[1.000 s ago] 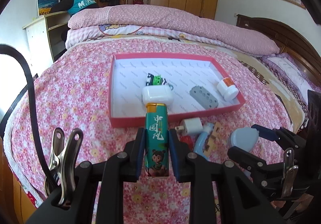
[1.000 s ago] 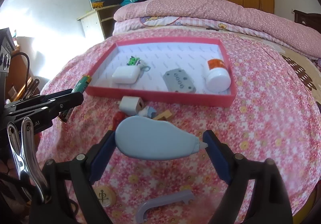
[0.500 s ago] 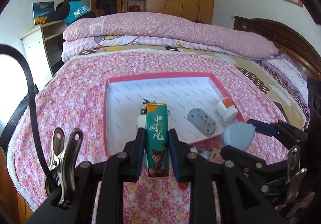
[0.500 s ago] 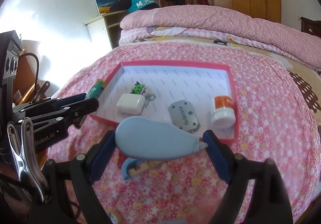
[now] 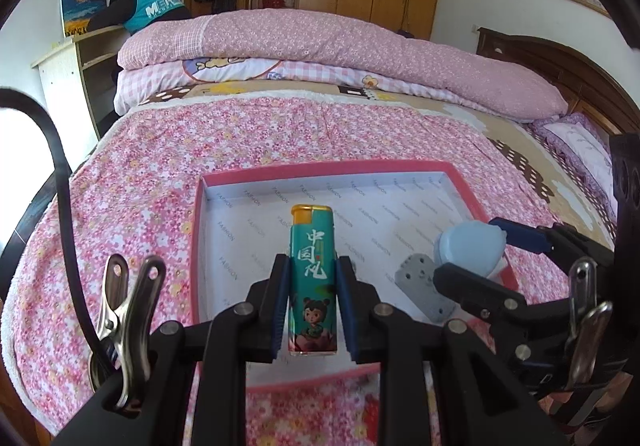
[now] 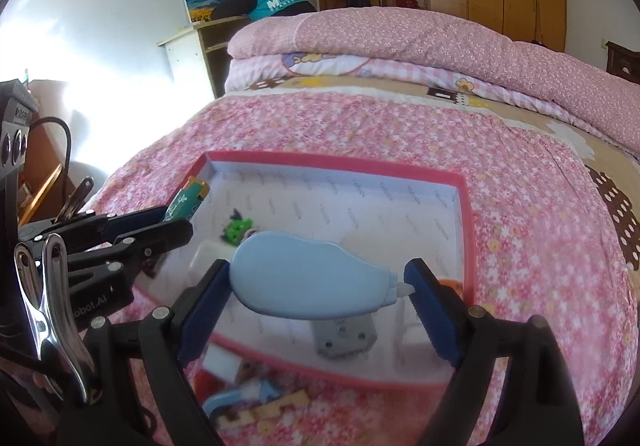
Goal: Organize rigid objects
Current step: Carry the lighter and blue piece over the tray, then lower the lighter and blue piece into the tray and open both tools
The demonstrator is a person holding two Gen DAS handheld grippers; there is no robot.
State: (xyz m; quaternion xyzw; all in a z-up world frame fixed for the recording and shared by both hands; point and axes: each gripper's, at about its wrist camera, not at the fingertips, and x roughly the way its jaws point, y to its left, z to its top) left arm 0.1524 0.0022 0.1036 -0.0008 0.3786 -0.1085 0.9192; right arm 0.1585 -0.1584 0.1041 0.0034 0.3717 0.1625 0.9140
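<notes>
A green lighter (image 5: pixel 312 278) is clamped upright between the closed fingers of the left gripper (image 5: pixel 311 302), above the pink-rimmed tray (image 5: pixel 199 230) that lies on the flowered bed (image 5: pixel 132 182). In the right wrist view, a pale blue correction-tape dispenser (image 6: pixel 310 278) is held lengthwise across the widely spread fingers of the right gripper (image 6: pixel 320 294), pressed at both ends, over the tray's near half. A grey perforated block (image 6: pixel 344 336) lies in the tray at 6 o'clock of the dispenser, and a small green toy (image 6: pixel 238 228) at 11 o'clock. Blurred small items (image 6: pixel 256 398) lie on the bed just outside the tray's near rim.
</notes>
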